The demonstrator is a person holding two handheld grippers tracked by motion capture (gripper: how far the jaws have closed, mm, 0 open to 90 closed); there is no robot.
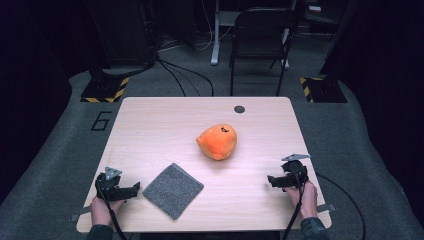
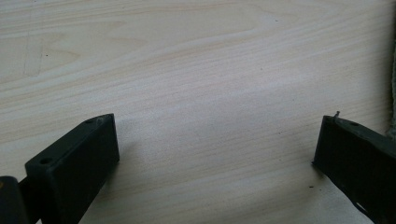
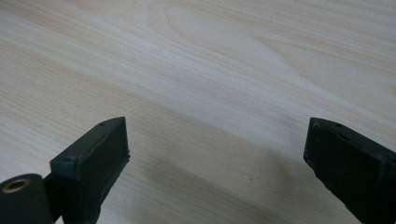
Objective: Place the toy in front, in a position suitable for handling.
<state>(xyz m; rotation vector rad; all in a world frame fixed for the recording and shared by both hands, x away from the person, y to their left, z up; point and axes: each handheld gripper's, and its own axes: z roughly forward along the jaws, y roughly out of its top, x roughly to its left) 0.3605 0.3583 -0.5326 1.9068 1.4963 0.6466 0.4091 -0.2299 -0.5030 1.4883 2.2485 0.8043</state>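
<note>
An orange plush toy [image 1: 217,141] with a small dark face lies at the middle of the light wooden table [image 1: 150,125]. A grey square cloth [image 1: 173,190] lies flat near the front, left of centre. My left gripper [image 1: 134,190] rests on the table just left of the cloth, held by a hand, jaws wide open over bare wood [image 2: 215,140]; the cloth's edge [image 2: 393,79] peeks in at the right of the left gripper view. My right gripper [image 1: 272,180] sits near the front right, also open, with only bare wood [image 3: 215,140] between its jaws.
A small dark round grommet [image 1: 239,109] sits in the tabletop near the far edge. Beyond the table stand a black chair [image 1: 260,40], cables on the grey floor and hazard-striped bases [image 1: 105,90] at both sides.
</note>
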